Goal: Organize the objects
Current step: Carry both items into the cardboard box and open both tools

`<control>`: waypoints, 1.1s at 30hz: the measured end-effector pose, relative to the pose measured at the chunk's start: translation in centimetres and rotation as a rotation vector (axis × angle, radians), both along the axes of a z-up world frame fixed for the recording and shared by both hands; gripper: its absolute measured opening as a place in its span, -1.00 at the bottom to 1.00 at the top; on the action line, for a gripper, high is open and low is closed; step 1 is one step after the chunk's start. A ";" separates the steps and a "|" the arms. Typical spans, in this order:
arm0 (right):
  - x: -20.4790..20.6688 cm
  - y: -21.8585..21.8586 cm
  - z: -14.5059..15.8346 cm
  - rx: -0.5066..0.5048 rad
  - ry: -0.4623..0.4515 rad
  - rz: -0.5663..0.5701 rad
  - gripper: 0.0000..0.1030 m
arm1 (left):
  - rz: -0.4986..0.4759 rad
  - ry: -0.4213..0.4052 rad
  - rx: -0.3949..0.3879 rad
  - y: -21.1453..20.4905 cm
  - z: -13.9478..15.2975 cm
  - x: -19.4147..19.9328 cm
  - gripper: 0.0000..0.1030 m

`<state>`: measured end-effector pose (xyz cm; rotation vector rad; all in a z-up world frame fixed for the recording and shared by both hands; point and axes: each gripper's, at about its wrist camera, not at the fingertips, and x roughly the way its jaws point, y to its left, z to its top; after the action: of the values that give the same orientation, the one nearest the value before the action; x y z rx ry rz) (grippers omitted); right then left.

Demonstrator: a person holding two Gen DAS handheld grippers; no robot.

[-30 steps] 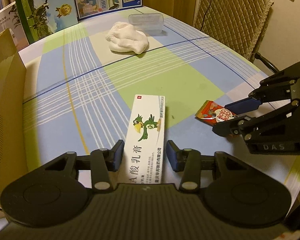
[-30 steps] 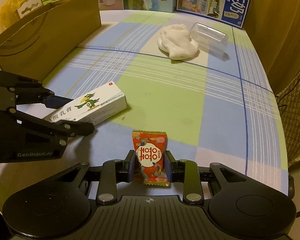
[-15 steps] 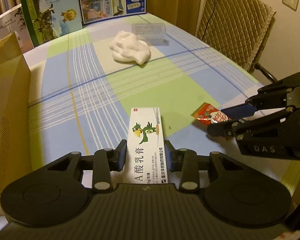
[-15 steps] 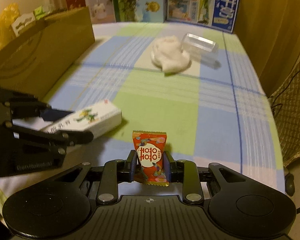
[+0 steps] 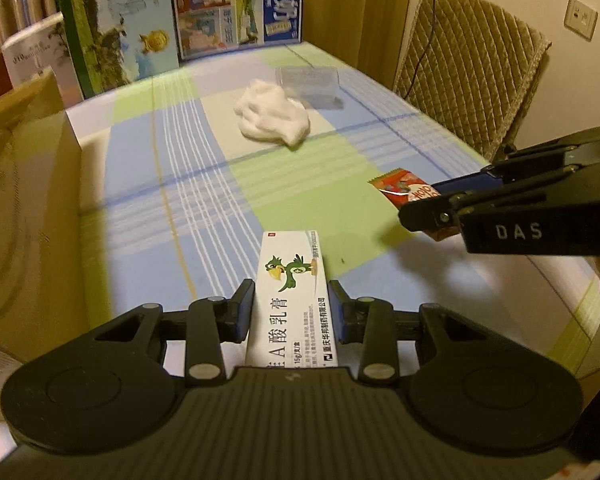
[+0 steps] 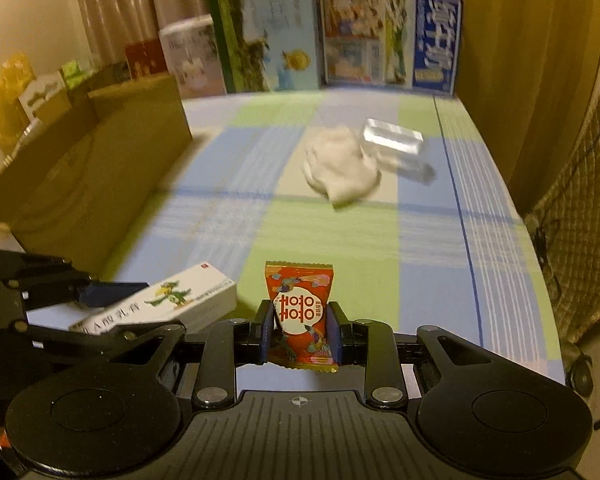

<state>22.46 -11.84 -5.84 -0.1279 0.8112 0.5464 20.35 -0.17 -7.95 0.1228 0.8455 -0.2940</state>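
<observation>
1. Left tool [image 5: 291, 307] clamps the ointment box [image 5: 292, 292], lifted above the desk [image 5: 188, 184].
2. Right tool [image 6: 300, 326] pinches the red candy packet [image 6: 300, 312], also aloft.
3. Carrying step; next, probably release both into the clear plastic container [image 6: 394, 142] at 1 o'clock.

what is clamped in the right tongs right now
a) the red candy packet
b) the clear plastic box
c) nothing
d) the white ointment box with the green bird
a: in the right wrist view the right tongs are shut on the red candy packet, while the left tongs hold the white ointment box.
</observation>
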 end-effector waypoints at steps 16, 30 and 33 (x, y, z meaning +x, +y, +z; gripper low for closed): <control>-0.8 7.5 7.3 0.229 -0.119 0.129 -0.52 | 0.204 -0.191 0.024 7.6 9.5 -2.8 -0.37; -2.3 16.0 7.8 0.240 -0.141 0.292 -0.52 | 0.396 -0.220 0.056 17.3 12.7 -5.4 -0.37; -2.1 17.3 7.5 0.242 -0.127 0.308 -0.52 | 0.424 -0.215 0.048 18.9 12.5 -5.4 -0.37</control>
<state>20.39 5.45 1.61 -0.0640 0.5987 0.9131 14.96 18.69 4.54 0.0170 0.6454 0.1366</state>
